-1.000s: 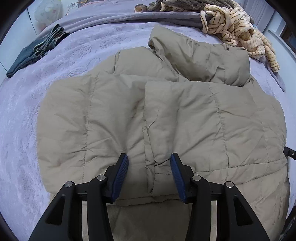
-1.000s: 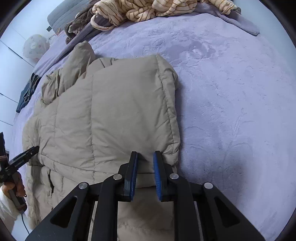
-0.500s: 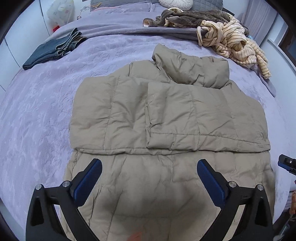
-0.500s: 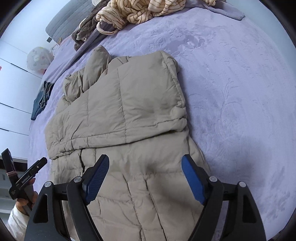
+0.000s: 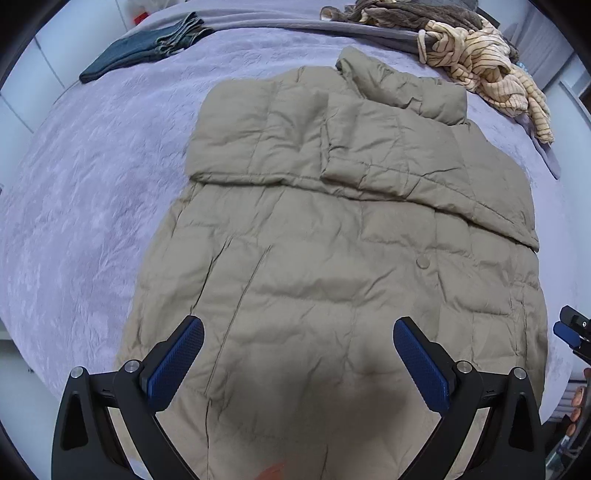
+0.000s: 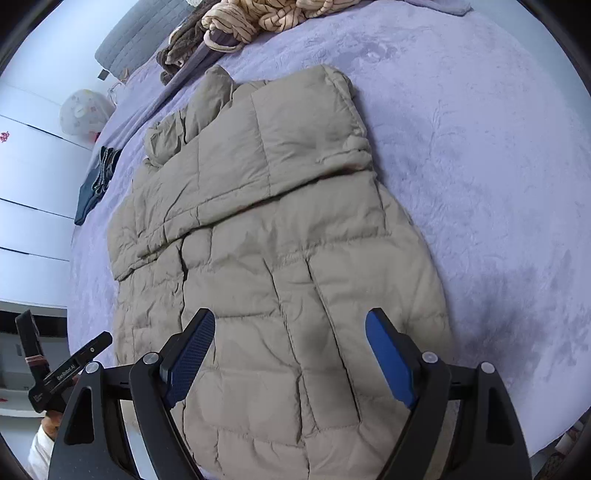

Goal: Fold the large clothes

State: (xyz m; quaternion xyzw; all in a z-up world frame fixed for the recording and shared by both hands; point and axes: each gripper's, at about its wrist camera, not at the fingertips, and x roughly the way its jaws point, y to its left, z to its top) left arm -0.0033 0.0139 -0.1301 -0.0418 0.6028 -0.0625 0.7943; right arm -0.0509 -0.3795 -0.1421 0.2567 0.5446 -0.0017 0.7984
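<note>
Bedspread point(image 5: 92, 206) bare beside jacket point(image 5: 332, 277) edges; hand-held grippers spread, empty.

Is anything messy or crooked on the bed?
Yes. The striped top lies crumpled at the far edge, not folded. The tan jacket is neat, though its sleeve fold slants a bit.

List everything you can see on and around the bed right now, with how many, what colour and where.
puffer jacket: one, beige, middle of the bed, sleeves folded across the upper part
bedspread: one, lilac, under everything
jeans: one folded pair, dark blue, far left of the bed
striped garment: one, cream with dark stripes, crumpled at the far right
brown garment: one, brown, heaped at the far edge
grey blanket: one, grey, across the far edge
round white object: one, white, beyond the bed
left gripper: one, black with blue pads, open above the jacket
right gripper: one, same colours, open above the jacket
</note>
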